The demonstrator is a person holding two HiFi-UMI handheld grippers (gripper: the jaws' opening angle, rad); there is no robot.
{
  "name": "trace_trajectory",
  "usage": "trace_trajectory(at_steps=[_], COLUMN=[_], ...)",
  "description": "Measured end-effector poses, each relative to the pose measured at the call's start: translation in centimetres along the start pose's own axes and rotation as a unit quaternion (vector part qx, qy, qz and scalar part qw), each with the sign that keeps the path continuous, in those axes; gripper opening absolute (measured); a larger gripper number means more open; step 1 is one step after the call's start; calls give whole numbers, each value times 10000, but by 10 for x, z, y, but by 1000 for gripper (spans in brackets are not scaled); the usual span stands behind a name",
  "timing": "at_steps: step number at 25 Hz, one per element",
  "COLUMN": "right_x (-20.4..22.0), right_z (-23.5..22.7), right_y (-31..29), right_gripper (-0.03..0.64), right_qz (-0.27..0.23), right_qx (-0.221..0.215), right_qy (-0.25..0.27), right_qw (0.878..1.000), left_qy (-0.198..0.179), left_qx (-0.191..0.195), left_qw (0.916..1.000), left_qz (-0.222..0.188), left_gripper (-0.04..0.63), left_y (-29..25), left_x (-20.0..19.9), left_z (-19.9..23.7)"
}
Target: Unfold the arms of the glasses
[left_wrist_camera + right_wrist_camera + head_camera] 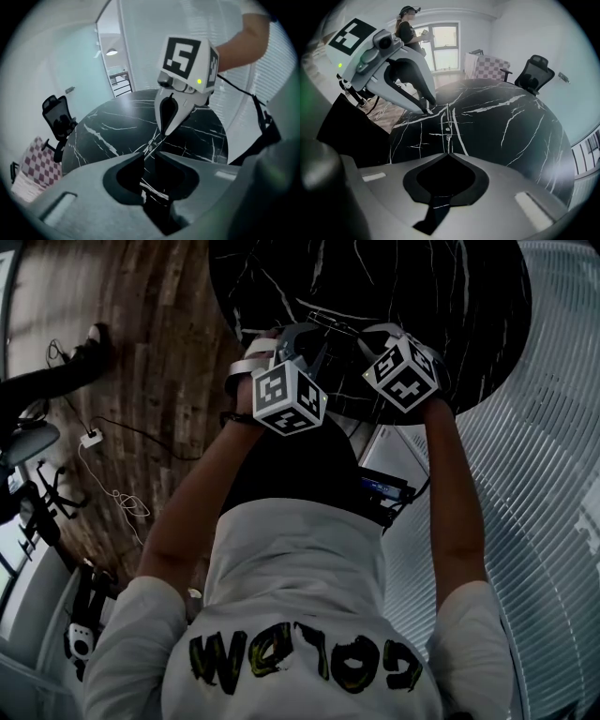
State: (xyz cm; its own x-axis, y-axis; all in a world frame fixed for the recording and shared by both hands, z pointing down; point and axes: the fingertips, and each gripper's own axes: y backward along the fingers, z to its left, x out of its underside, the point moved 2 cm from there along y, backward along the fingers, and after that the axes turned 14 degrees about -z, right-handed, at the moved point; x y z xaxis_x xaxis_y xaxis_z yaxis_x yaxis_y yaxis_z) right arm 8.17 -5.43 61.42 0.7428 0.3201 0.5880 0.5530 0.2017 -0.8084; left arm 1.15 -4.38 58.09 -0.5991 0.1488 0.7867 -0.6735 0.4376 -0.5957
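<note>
Thin wire-framed glasses (330,326) lie on the round black marble table (450,296), near its front edge. My right gripper (449,152) points steeply down with its jaws closed together on the glasses frame (447,127). In the left gripper view its white fingertips (159,134) pinch the thin frame (151,145). My left gripper (149,161) hangs just above the glasses with a clear gap between its jaws and nothing pressed between them. In the right gripper view the left gripper (432,105) hovers at the far end of the frame. In the head view the marker cubes hide both grippers' tips.
A black office chair (58,122) and a checkered seat (40,161) stand beyond the table. A person (408,28) stands by the window. Cables (112,474) lie on the wooden floor at the left. A white slatted wall (534,474) runs along the right.
</note>
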Motion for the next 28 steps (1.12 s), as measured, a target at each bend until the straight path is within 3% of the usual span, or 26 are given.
trace_trajectory(at_steps=[6, 13, 17, 28], right_x=[-2, -5, -7, 2], right_z=[2, 6, 6, 4], right_y=[-1, -5, -5, -5], right_gripper=[0, 0, 0, 0], right_qz=[21, -3, -27, -52], right_qx=[-41, -70, -73, -33], right_qy=[2, -1, -14, -174], right_qw=[10000, 10000, 10000, 9998], left_qy=[-1162, -2422, -2714, -3008], left_qx=[178, 391, 412, 514], left_qw=[9923, 9657, 9564, 9462], left_qz=[388, 846, 1000, 1078], left_gripper=[74, 72, 72, 20], left_y=[-17, -27, -30, -42], left_x=[6, 20, 24, 26], left_z=[-1, -9, -7, -17])
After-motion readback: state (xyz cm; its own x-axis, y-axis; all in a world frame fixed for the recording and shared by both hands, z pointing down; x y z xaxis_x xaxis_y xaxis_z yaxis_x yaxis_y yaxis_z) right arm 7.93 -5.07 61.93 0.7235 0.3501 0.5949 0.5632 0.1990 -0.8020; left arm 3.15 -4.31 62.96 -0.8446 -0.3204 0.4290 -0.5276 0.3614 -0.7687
